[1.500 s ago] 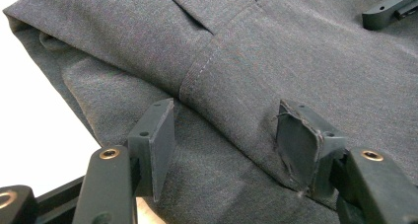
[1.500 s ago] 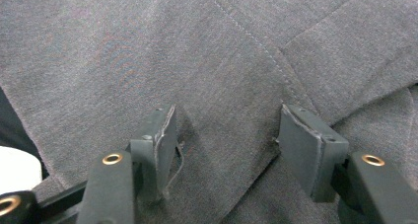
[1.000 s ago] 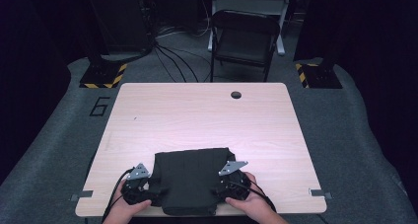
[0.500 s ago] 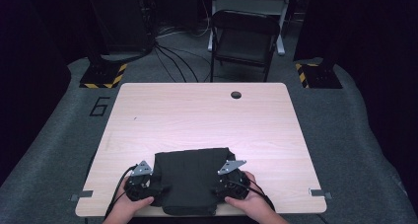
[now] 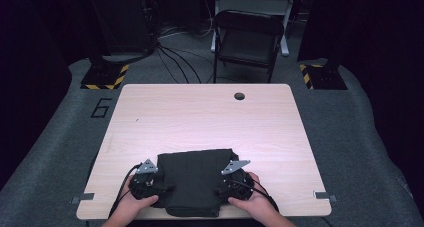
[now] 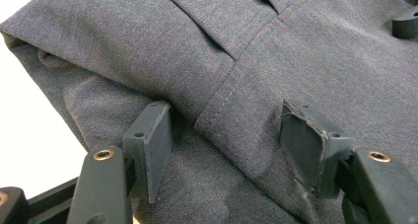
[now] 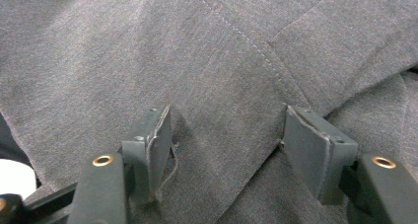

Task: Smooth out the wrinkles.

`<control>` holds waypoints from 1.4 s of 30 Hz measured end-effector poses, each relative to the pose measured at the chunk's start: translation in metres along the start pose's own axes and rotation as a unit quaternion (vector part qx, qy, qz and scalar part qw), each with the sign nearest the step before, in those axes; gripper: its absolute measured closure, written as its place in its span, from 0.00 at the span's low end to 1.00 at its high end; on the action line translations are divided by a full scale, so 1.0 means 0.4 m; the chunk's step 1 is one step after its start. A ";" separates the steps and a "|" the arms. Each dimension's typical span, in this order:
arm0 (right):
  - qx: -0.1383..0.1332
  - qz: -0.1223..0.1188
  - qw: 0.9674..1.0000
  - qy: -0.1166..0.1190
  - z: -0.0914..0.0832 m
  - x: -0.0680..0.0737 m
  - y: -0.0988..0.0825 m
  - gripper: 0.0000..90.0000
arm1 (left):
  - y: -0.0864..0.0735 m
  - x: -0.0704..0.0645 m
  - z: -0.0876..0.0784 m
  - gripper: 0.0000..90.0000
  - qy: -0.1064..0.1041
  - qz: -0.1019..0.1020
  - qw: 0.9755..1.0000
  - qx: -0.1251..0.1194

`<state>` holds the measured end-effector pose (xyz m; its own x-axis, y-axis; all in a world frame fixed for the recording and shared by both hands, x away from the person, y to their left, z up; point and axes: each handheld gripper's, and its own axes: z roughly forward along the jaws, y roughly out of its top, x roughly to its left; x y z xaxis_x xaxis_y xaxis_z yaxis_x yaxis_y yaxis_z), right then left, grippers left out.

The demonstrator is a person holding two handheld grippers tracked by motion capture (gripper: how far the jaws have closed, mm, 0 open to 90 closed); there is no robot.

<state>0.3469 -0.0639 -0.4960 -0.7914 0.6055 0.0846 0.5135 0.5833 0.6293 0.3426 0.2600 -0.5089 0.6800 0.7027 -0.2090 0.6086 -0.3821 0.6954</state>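
A folded dark grey garment (image 5: 195, 179) lies flat at the table's (image 5: 200, 112) six o'clock edge, the left tongs (image 6: 224, 135) at its nine o'clock side and the right tongs (image 7: 229, 140) at three o'clock, both released, pads spread over the cloth without clenching it.

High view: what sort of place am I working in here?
Most likely a recording studio or lab bay, not a home. A bare wooden table stands on grey carpet, ringed by black curtains, with hazard-striped stand bases, loose floor cables and a folding chair behind it.
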 end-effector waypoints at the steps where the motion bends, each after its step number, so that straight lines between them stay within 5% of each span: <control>1: 0.002 0.004 1.000 0.001 0.000 -0.001 0.001 0.39 | 0.003 0.003 0.002 0.42 -0.001 -0.001 1.000 0.002; 23: 0.010 0.039 0.999 -0.006 0.031 -0.097 0.061 0.37 | 0.102 0.080 0.064 0.41 0.018 0.003 1.000 0.014; 42: 0.003 0.058 0.998 -0.003 0.058 -0.169 0.097 0.36 | 0.154 0.141 0.107 0.39 0.024 -0.030 0.999 0.001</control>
<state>0.4278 -0.0696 -0.4952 -0.7247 0.6719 0.1527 0.6035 0.5121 0.6112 0.4361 0.2504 -0.5074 0.6218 0.7523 -0.2177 0.6488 -0.3390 0.6813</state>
